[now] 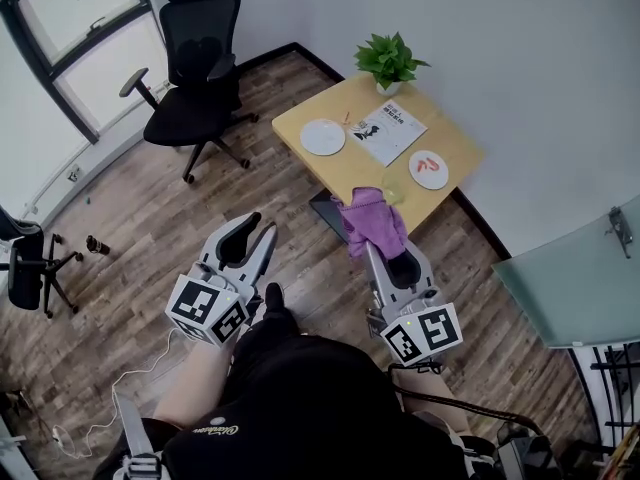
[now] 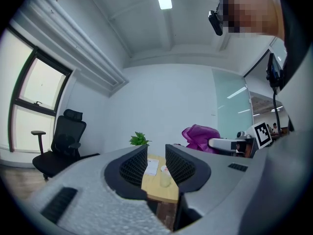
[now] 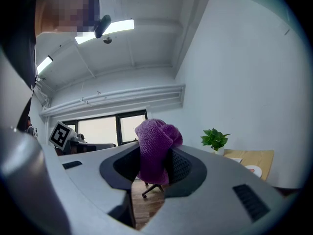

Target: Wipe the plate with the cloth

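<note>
On the wooden tabletop (image 1: 455,143) by the wall, a white plate (image 1: 323,136) lies just beside a booklet (image 1: 389,132), well apart from both tongs. The right tongs (image 1: 390,258) are clamped on a bunched purple cloth (image 3: 155,141), held in the air short of the tabletop. The left tongs (image 2: 156,156) stand slightly parted, holding nothing.
</note>
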`<control>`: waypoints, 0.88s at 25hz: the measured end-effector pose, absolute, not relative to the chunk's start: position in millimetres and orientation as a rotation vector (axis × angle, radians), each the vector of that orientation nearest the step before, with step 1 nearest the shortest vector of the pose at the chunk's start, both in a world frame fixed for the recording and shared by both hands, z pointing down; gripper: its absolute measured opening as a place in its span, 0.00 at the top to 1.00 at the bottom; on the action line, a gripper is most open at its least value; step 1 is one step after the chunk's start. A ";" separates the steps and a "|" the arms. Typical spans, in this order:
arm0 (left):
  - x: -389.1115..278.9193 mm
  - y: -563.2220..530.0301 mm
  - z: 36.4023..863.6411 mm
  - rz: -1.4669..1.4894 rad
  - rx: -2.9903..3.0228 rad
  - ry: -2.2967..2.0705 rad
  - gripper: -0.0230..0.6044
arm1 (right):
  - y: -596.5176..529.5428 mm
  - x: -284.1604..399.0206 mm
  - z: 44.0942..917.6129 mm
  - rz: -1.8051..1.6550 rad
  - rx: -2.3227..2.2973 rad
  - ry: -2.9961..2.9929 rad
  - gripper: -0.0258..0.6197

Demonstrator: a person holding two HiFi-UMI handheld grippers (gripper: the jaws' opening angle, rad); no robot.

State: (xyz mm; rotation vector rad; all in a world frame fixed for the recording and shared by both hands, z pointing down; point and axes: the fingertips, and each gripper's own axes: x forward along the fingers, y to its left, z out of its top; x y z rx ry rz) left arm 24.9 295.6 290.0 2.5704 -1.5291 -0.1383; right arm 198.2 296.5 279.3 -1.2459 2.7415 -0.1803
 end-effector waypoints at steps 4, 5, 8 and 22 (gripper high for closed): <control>7.5 259.9 284.7 -0.158 2.595 -1.504 0.78 | 266.7 174.2 277.1 -0.177 -1.253 2.755 0.77; 2.7 251.0 282.3 -0.163 2.603 -1.497 0.78 | 258.5 168.3 275.4 -0.173 -1.260 2.755 0.77; -16.5 226.2 276.9 -0.174 2.610 -1.471 0.78 | 234.5 148.3 268.3 -0.162 -1.286 2.751 0.77; -137.1 105.1 287.1 -0.194 2.597 -1.371 0.78 | 110.5 46.1 256.1 -0.139 -1.450 2.711 0.77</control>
